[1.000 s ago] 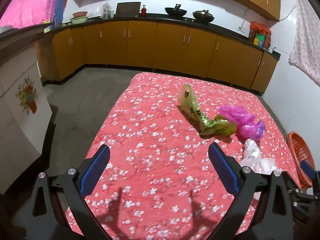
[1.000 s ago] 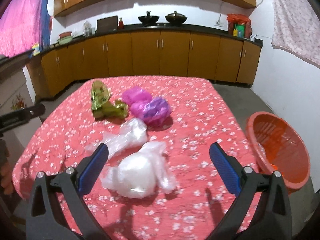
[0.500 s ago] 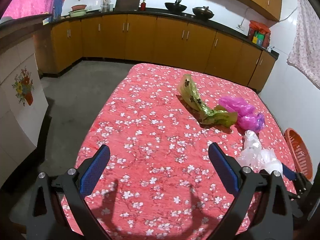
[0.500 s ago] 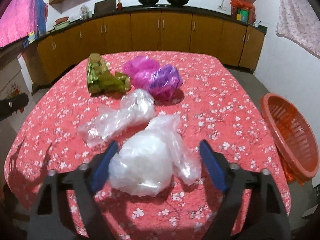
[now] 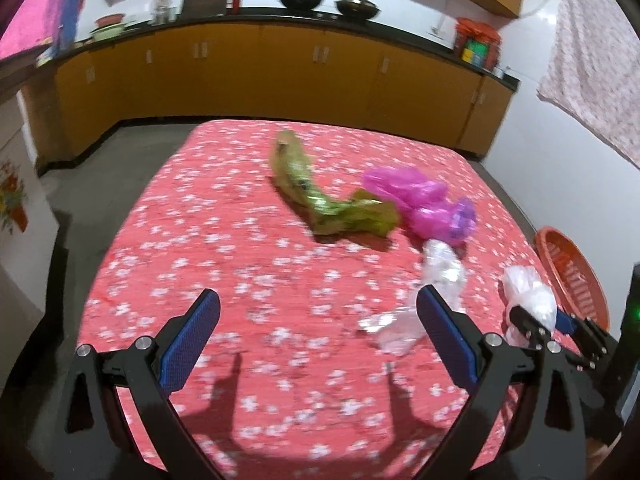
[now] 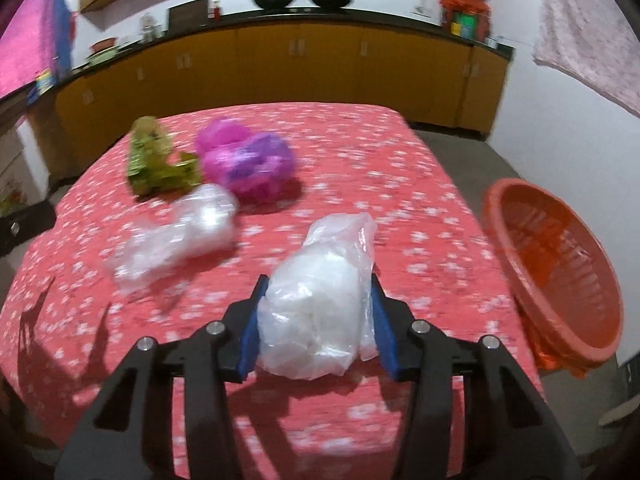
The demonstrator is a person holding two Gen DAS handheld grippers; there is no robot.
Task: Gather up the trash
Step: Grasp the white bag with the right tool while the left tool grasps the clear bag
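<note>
A crumpled white plastic bag lies on the red floral tablecloth. It sits between the blue pads of my right gripper, whose jaws are closing and pressing it on both sides. A clear plastic bag lies to its left. Behind that are a green wrapper and a pink and purple bag. My left gripper hangs open over the cloth with nothing in it. The clear bag is just beyond its right finger. The green wrapper is farther off.
An orange plastic basket stands off the table's right edge, tilted toward the table. Yellow-brown kitchen cabinets under a dark counter run along the far wall. Grey floor lies left of the table.
My right gripper moved forward and down, and its jaws closed from wide open onto the white bag. My left gripper shifted right, nearer the clear bag, and stayed open.
</note>
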